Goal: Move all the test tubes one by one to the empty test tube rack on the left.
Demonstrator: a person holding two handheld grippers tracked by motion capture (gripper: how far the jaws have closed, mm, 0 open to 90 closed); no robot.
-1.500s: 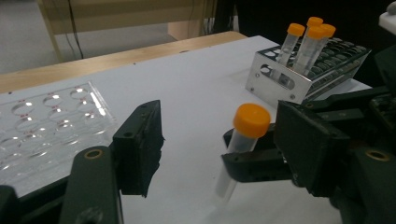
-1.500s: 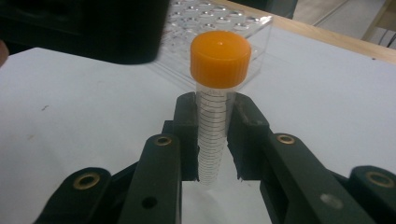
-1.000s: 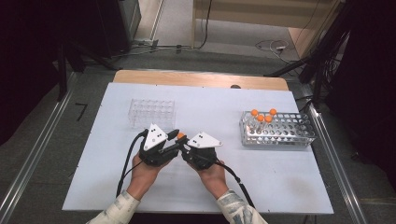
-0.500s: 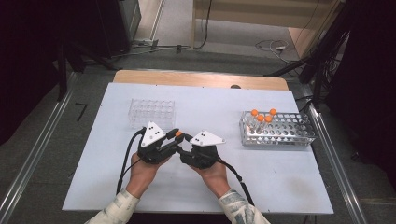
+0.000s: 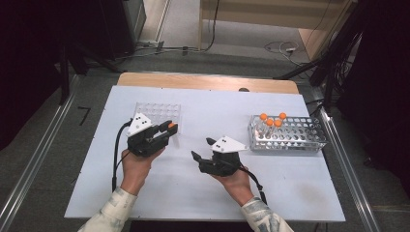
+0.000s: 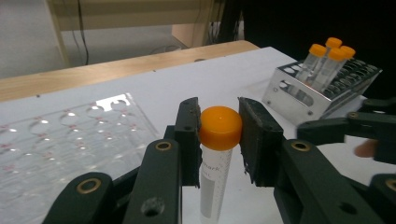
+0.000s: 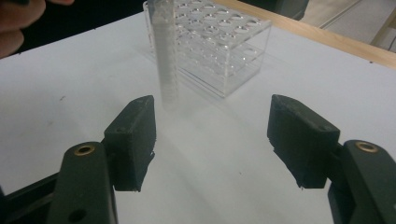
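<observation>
- High view: two hand-held grippers over one white table [image 5: 300, 193].
- Left gripper [image 5: 167, 130] grips one orange-capped tube [image 6: 219, 140] by its cap, just in front of one clear rack [image 5: 157, 112].
- Right gripper [image 5: 202, 149] has just been opening; nothing sits between its jaws.
- One metal rack [image 5: 290, 135] holds four orange-capped tubes.
</observation>
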